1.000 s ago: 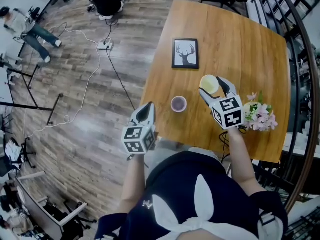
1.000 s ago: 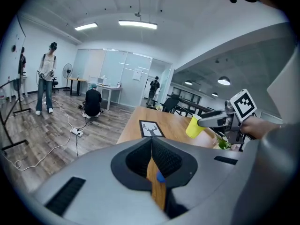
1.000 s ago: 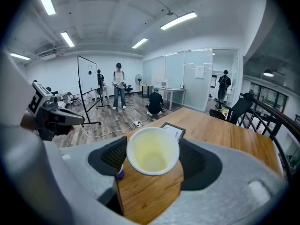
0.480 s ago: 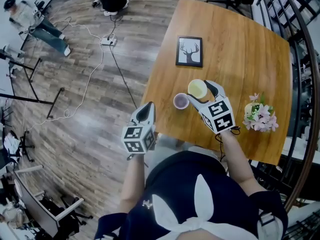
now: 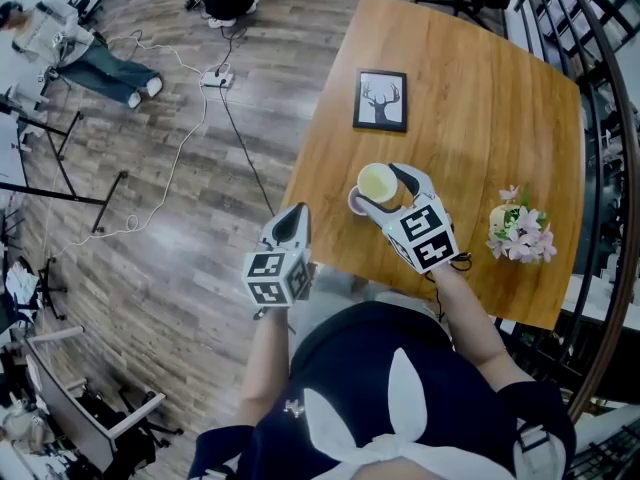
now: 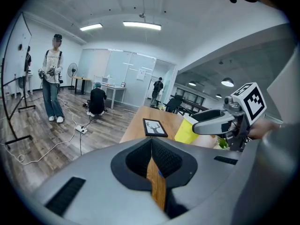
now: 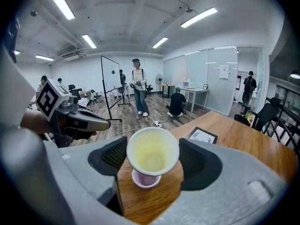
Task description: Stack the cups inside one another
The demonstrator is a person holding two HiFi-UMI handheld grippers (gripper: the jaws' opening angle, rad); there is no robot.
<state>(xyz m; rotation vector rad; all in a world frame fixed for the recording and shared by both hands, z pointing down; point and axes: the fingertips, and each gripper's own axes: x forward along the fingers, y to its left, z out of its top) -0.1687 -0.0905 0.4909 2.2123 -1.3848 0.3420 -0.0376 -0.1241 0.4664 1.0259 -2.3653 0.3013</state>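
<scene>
Right gripper (image 7: 153,149) has its jaws spread wide, pressed on the sides of the yellow cup (image 7: 152,159). It's held up just over the pink cup (image 7: 146,178), which stands by the table's (image 5: 480,98) near edge, toward the left corner. Left gripper (image 6: 153,161), jaws together and empty, hangs off that edge. Now the danger: the line-up looks a touch off, though this angle makes it hard to judge. Lowered skewed, the yellow cup could tip the pink one or shove it over the edge.
</scene>
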